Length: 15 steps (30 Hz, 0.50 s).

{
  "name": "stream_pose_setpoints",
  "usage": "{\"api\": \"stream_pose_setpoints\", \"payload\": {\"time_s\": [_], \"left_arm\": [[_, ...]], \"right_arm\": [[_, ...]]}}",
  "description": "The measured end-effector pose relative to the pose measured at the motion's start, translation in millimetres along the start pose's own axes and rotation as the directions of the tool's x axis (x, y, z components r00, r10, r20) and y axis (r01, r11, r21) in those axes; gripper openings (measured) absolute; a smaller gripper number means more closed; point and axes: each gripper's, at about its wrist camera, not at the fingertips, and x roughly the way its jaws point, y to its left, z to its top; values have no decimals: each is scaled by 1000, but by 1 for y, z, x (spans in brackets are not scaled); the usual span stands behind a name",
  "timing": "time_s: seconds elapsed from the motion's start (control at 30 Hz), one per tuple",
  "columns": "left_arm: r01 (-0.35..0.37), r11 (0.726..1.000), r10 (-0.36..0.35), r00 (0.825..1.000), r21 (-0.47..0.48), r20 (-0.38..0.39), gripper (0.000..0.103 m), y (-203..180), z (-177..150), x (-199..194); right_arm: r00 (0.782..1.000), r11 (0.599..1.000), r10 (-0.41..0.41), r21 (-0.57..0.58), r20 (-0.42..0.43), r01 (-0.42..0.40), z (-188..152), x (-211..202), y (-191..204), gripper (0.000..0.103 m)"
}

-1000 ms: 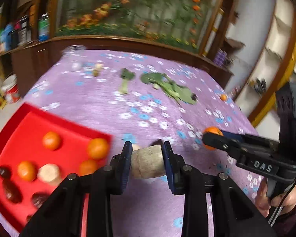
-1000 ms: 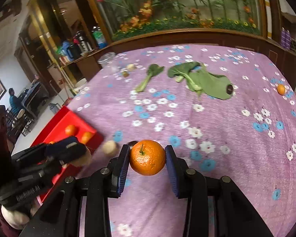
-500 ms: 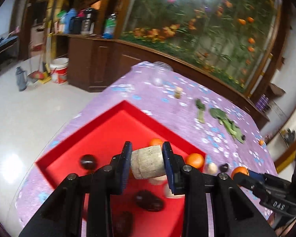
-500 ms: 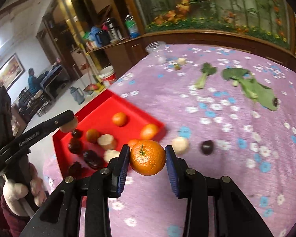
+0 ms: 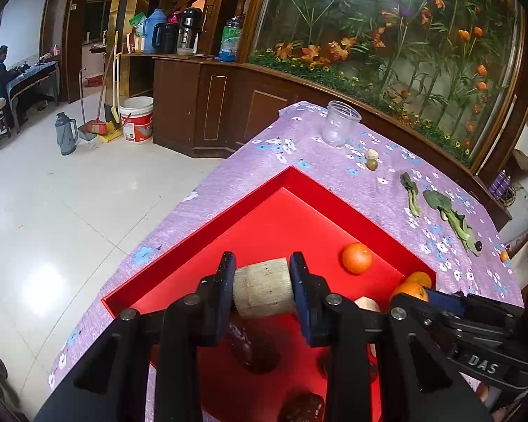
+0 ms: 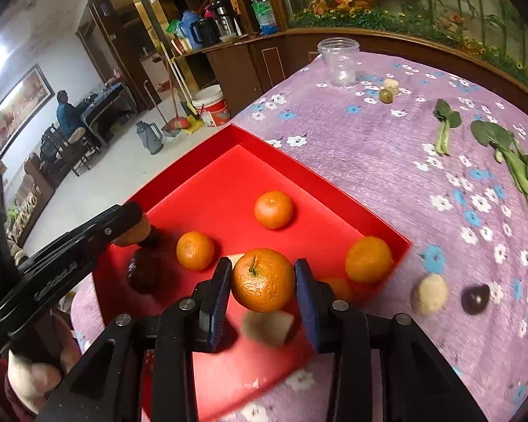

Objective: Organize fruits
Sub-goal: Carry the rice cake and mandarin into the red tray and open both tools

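My left gripper (image 5: 264,293) is shut on a tan, rough-skinned fruit piece (image 5: 264,292) and holds it above the red tray (image 5: 236,221). My right gripper (image 6: 262,286) is shut on an orange mandarin (image 6: 263,280) over the tray's (image 6: 320,179) near right part. The tray holds several mandarins (image 6: 274,209), dark fruits (image 6: 142,274) and pale pieces (image 6: 267,327). The left gripper also shows in the right wrist view (image 6: 137,227), over the tray's left side. The right gripper shows at the right of the left wrist view (image 5: 410,293).
On the purple flowered cloth (image 6: 387,147) lie a pale piece (image 6: 429,293) and a dark fruit (image 6: 475,299) just right of the tray. Farther back are a clear jar (image 6: 339,61), a small green fruit (image 6: 385,95) and leafy greens (image 6: 510,154). The table edge drops to the floor on the left.
Both grippers have swung left from over the cloth to above the red tray, each still holding its fruit.
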Motion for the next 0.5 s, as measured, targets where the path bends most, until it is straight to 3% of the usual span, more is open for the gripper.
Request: {"api": "stream_pose_setpoints", "payload": {"time_s": [0.37,0.5], "left_arm": [[-46,998,45,999,38,19,32,-5,1,0],[-56,997,54,998,59,35,49,-11,1,-6]], "right_arm": [[1000,999,-25,20,-15,26,14,26,-6,41],[1000,999,-17,28,-10,17,14,26,-5,41]]}}
